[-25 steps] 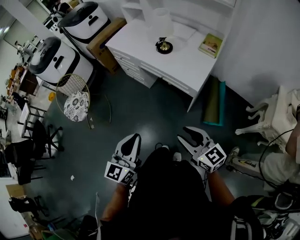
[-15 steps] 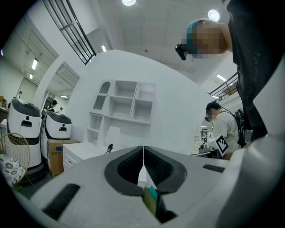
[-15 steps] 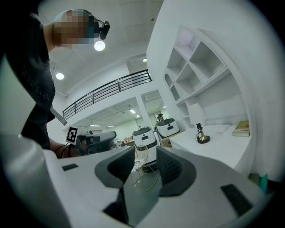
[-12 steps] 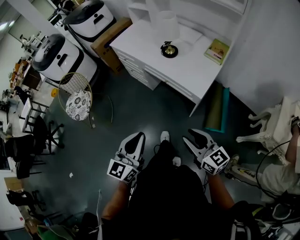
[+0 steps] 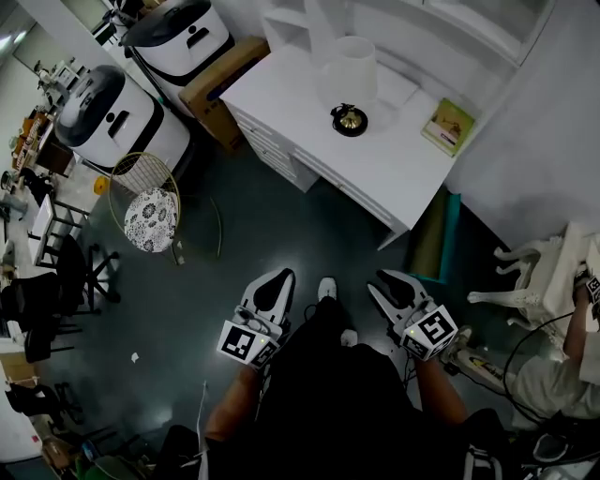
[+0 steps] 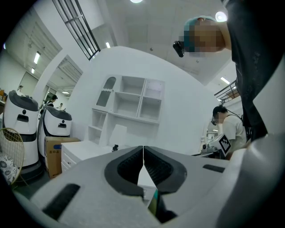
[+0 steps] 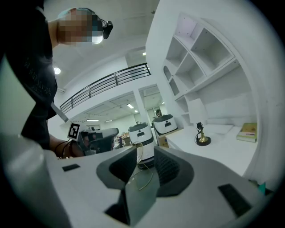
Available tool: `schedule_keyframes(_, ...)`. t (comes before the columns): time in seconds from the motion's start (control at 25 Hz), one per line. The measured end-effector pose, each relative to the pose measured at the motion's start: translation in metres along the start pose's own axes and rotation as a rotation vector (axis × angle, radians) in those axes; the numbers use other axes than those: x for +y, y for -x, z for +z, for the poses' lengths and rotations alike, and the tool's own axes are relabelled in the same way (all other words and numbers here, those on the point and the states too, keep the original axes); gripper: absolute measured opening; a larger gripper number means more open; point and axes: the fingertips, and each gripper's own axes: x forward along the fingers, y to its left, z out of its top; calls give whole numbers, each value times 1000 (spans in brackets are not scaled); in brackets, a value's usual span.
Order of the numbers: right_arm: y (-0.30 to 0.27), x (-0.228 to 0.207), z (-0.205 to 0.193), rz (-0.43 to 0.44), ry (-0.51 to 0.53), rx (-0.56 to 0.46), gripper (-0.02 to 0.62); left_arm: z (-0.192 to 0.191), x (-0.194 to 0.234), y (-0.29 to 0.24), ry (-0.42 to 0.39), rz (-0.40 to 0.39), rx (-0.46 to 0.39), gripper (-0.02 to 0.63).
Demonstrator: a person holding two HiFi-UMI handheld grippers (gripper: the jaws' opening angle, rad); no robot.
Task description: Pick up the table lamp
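The table lamp (image 5: 349,73) has a white shade and a round brass base (image 5: 349,120). It stands upright on the white desk (image 5: 380,164) at the top of the head view. Both grippers are held low over the dark floor, far short of the desk. My left gripper (image 5: 275,279) is shut with nothing in it; past its jaws the left gripper view shows the lamp (image 6: 117,135) far off. My right gripper (image 5: 392,280) is open and empty. The right gripper view has the lamp base (image 7: 203,140) to the right of its jaws (image 7: 144,153).
A book (image 5: 447,125) lies on the desk right of the lamp, and white shelves (image 5: 441,23) stand behind. Left of the desk are a cardboard box (image 5: 220,73) and two white machines (image 5: 117,117). A wire stool (image 5: 150,208), a green roll (image 5: 434,234) and a white chair (image 5: 534,272) stand on the floor.
The desk and lamp have slid lower and rightward in the head view and look nearer. Both grippers keep the same pose in front of the body.
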Motion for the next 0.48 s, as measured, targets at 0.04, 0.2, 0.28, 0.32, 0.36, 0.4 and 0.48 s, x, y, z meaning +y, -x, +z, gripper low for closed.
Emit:
schedule_keyframes(0.04,-9,-5,5,-4,10,4,129,3,9,-7,-1,-6,-7,20)
schedule_keyframes(0.2,-42,-26,25,-36,9,-1,109,12,42,-31,3,-25,-7,20)
schedule_keyframes(0.28,-57,-35,34,-56,-2,-11,95,16,54,-42,17,-37,13,20)
schedule_keyframes(0.32,-64,-38,37,-63,-6,-11,92,17,61,-47,22,-42,22,20)
schedule_keyframes(0.36,-70,-40,39,-68,-10,-9,87,17,67,-51,21,-48,28,19)
schedule_keyframes(0.4,-76,-42,40,-71,-10,-7,84,17,73,-56,19,-56,30,20)
schedule_keyframes(0.48,-84,-45,41,-76,-7,-2,80,19,82,-64,10,-80,17,20)
